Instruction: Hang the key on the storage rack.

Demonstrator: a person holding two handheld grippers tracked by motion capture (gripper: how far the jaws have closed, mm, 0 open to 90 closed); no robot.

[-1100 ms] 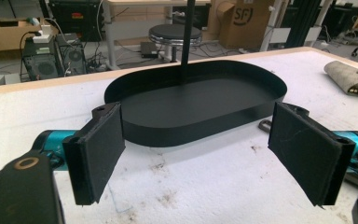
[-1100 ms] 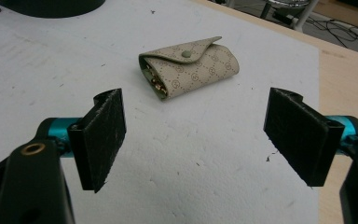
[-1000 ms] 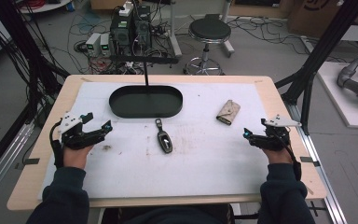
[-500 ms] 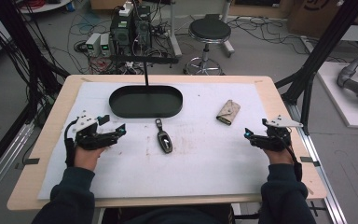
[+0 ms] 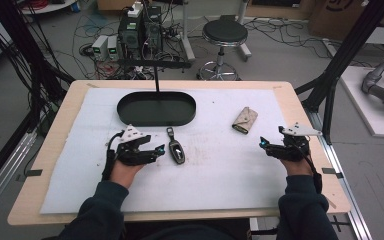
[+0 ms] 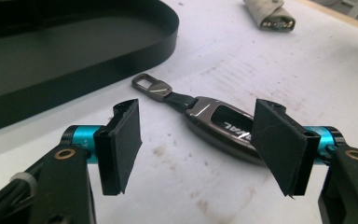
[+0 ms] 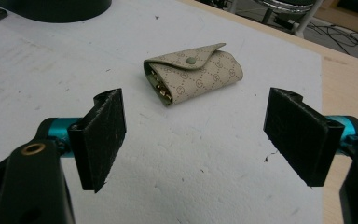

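Note:
A dark metallic car key fob point(image 5: 175, 149) with a strap and clip lies on the white mat just below the black oval tray point(image 5: 156, 108). My left gripper point(image 5: 159, 149) sits right beside the fob's left side; its jaws have just been closing. In the left gripper view the pads point(image 6: 121, 144) stand apart around the fob point(image 6: 223, 128) without pressing it. A beige patterned key pouch point(image 5: 245, 120) lies at the right of the mat. My right gripper point(image 5: 266, 146) rests open below and right of it, with the pouch point(image 7: 193, 72) ahead of its bare pads.
The white mat point(image 5: 215, 170) covers most of the wooden table point(image 5: 45, 150). A thin black pole point(image 5: 156, 75) rises behind the tray. A stool point(image 5: 224, 35), electronics and cables stand on the floor beyond the far edge.
My left gripper has slid right across the mat from the left edge up to the key fob, and its jaws have narrowed. The right gripper has stayed still.

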